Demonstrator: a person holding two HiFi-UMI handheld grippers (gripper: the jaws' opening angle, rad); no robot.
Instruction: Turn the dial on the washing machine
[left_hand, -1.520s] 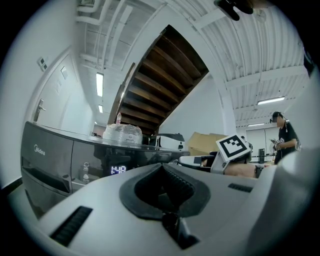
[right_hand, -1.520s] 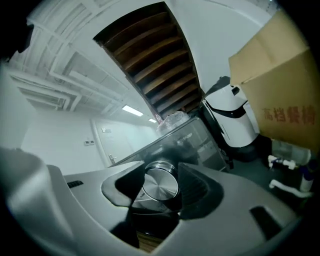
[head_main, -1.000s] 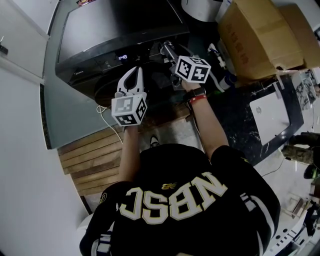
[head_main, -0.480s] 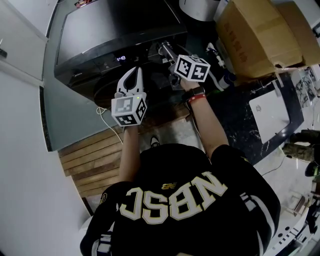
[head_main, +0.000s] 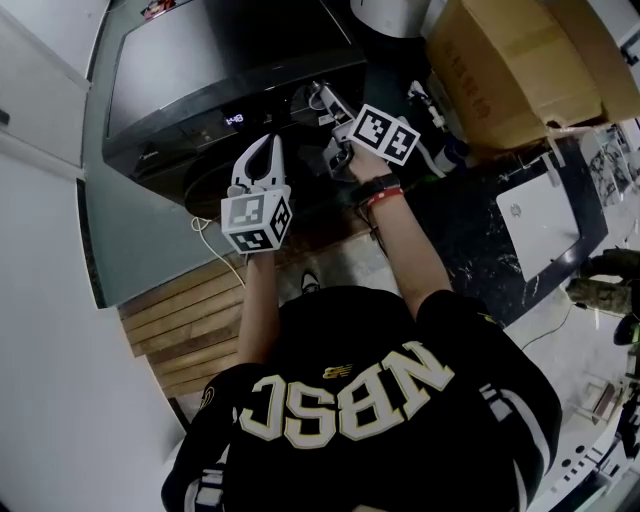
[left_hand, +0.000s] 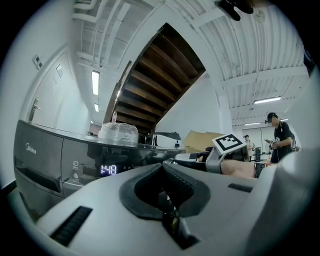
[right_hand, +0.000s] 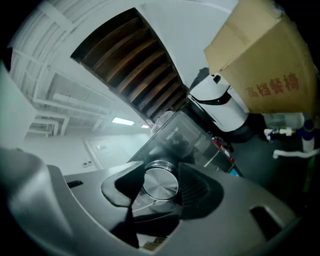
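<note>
The dark washing machine (head_main: 200, 60) stands in front of me, its display (head_main: 233, 119) lit on the front panel. Its round silver dial (right_hand: 160, 184) sits between the black pads of my right gripper (right_hand: 161, 186), which is shut on it. From above, the right gripper (head_main: 326, 108) reaches the panel to the right of the display, its marker cube tilted. My left gripper (head_main: 262, 148) hangs in front of the machine's door, left of the dial. It is shut with nothing in it, and its pads (left_hand: 172, 187) meet.
A large cardboard box (head_main: 520, 70) sits at the right of the machine, with a white appliance (right_hand: 220, 107) beside it. Wooden slats (head_main: 185, 320) lie on the floor at the left. A white flat device (head_main: 545, 225) lies on the dark counter. A person (left_hand: 280, 140) stands far off.
The right gripper has rolled on the dial: its marker cube now sits more tilted and slightly higher. The left gripper has stayed where it was.
</note>
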